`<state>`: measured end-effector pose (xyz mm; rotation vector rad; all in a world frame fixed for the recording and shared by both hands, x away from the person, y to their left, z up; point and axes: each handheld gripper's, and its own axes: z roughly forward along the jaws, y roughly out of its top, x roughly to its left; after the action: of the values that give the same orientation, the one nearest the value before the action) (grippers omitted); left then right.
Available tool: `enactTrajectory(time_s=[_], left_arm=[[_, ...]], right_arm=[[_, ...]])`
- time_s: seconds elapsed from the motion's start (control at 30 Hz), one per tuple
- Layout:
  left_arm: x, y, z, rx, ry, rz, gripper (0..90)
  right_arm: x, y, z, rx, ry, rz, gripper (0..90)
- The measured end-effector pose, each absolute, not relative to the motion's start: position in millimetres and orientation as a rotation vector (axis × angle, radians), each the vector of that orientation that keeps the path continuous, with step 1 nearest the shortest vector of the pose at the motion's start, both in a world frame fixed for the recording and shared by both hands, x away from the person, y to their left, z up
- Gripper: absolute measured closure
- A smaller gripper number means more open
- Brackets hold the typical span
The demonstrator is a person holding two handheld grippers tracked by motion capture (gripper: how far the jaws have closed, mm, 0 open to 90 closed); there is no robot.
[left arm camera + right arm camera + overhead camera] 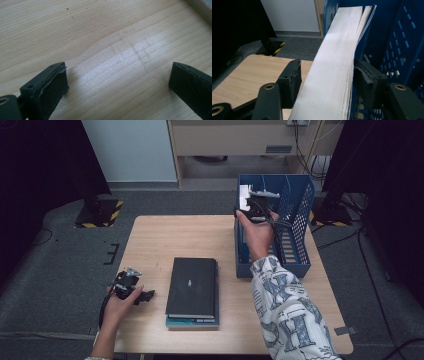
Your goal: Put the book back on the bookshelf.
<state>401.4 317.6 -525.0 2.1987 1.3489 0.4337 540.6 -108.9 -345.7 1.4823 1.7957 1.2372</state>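
**Book upright in the blue rack, right jaws slack around it**

The blue file rack point(295, 227) stood at the table's point(160, 235) far right, and everything else is placed from it. Inside its near-left compartment a book point(337, 57) stood on edge, page block up, its long axis running from the rack's open front toward its back wall. The right gripper point(256, 207) hovered over the rack's front left corner, straddling the book: the right jaw lay against the pages, while the left jaw stood just off them, so the grip looked released rather than pinching. Pulling straight back along the book's length seemed the clean exit.

Well left of the rack, beyond the stacked books point(192, 292), the left gripper point(134, 290) rested low with its jaws spread over bare wood, clearly the farther hand.
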Motion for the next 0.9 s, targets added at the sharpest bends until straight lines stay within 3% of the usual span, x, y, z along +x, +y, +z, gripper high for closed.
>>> enactTrajectory(time_s=[0.5,0.9], left_arm=[[401,318,-525,2.202,1.348,0.435,1.2],[402,317,-525,2.2,1.35,0.436,0.5]], right_arm=[[525,-121,-338,1.349,1.884,1.243,18.1],[496,-141,-340,1.312,1.89,1.259,9.1]])
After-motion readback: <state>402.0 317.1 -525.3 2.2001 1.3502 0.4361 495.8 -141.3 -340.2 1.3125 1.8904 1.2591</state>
